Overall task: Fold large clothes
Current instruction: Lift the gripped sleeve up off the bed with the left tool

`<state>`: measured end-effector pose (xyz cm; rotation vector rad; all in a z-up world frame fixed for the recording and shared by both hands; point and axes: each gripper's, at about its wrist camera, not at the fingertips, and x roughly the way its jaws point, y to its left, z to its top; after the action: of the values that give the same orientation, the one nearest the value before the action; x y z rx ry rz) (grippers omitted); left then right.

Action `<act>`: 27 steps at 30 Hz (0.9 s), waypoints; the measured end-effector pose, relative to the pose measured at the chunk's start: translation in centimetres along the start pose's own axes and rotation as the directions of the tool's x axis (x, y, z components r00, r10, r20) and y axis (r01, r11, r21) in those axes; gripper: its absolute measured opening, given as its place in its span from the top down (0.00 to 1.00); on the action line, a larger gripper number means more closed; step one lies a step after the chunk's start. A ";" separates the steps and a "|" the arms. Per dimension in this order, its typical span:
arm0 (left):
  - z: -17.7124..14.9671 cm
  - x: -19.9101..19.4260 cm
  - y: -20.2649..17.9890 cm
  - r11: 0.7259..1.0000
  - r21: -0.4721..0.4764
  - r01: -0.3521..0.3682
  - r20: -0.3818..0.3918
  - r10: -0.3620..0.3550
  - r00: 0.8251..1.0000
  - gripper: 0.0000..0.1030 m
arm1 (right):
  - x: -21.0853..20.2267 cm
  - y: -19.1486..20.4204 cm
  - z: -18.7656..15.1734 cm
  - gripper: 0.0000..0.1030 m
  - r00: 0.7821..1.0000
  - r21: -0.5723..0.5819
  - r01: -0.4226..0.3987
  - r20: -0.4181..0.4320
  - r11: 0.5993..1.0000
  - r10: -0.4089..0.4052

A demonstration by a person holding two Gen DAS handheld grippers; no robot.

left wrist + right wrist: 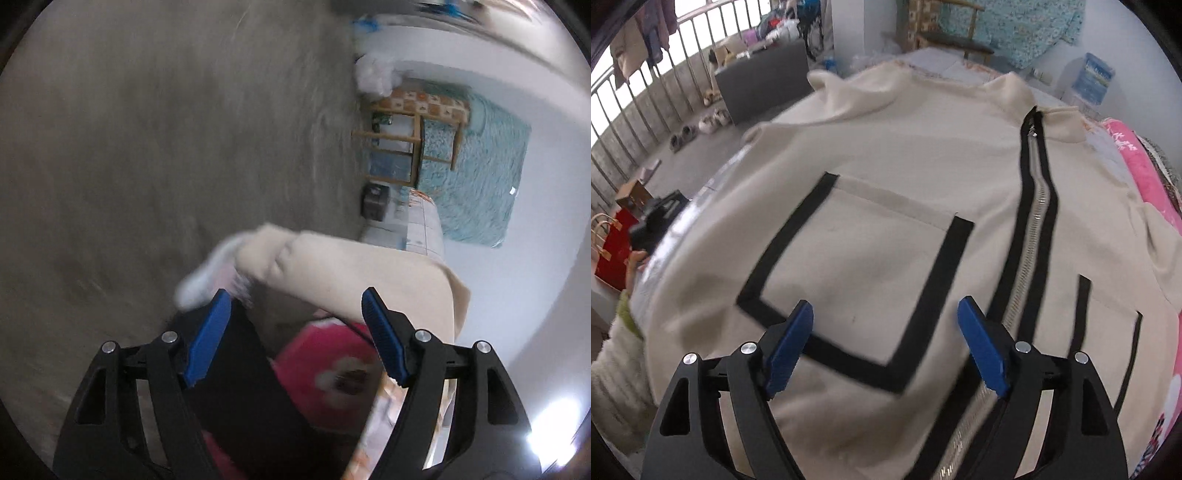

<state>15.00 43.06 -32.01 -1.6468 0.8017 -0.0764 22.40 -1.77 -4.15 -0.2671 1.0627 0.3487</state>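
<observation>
A large cream jacket (886, 155) lies spread flat in the right wrist view, with a black-trimmed pocket (860, 266) and a black zipper (1034, 221) running down its front. My right gripper (886, 347) is open and empty, just above the pocket's lower edge. In the left wrist view, which is blurred and turned sideways, a cream part of the jacket (354, 273) hangs beyond my left gripper (295, 332). That gripper is open and holds nothing.
A pink floral blanket (1145, 177) lies under the jacket at the right, and also shows in the left wrist view (332, 354). A grey box (764, 81), shoes (713, 122) and a railing (646, 96) stand at the left. A red bag (613, 251) sits on the floor.
</observation>
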 end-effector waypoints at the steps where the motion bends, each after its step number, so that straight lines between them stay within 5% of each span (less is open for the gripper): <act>1: -0.1 2.0 1.3 0.998 -0.035 0.051 -0.035 -0.053 0.998 0.31 | 0.4 0.1 0.4 0.23 1.000 0.005 0.000 -0.001 1.000 0.000; 4: -1.6 8.0 5.1 0.967 -0.169 0.188 -0.100 -0.207 0.973 0.24 | 1.3 -0.1 1.7 0.23 1.000 0.011 0.003 -0.008 1.000 -0.003; 7: -2.4 13.3 8.2 0.896 -0.336 0.292 -0.095 -0.340 0.936 0.23 | 1.5 0.2 2.4 0.23 1.000 -0.011 0.022 -0.012 1.000 -0.022; 13: -1.7 21.5 11.0 0.799 -0.473 0.371 -0.049 -0.444 0.894 0.23 | 2.0 0.8 3.2 0.23 0.999 -0.044 0.051 -0.010 0.998 -0.052; 16: -0.8 23.2 10.9 0.772 -0.503 0.389 -0.015 -0.458 0.889 0.23 | 2.1 0.5 3.3 0.22 0.999 -0.027 0.043 -0.012 0.999 -0.043; 20: 0.5 22.2 10.3 0.783 -0.492 0.380 0.006 -0.433 0.901 0.32 | 1.9 0.3 3.2 0.22 0.999 -0.017 0.045 -0.010 0.999 -0.046; 27: -0.4 19.5 10.8 0.798 -0.493 0.346 -0.045 -0.420 0.906 0.31 | 1.5 -0.1 2.7 0.22 1.000 0.004 0.028 0.002 1.000 -0.028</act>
<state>24.70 32.13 -48.85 -2.2872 0.6114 -0.3177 25.30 -0.55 -4.24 -0.2779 1.0570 0.3221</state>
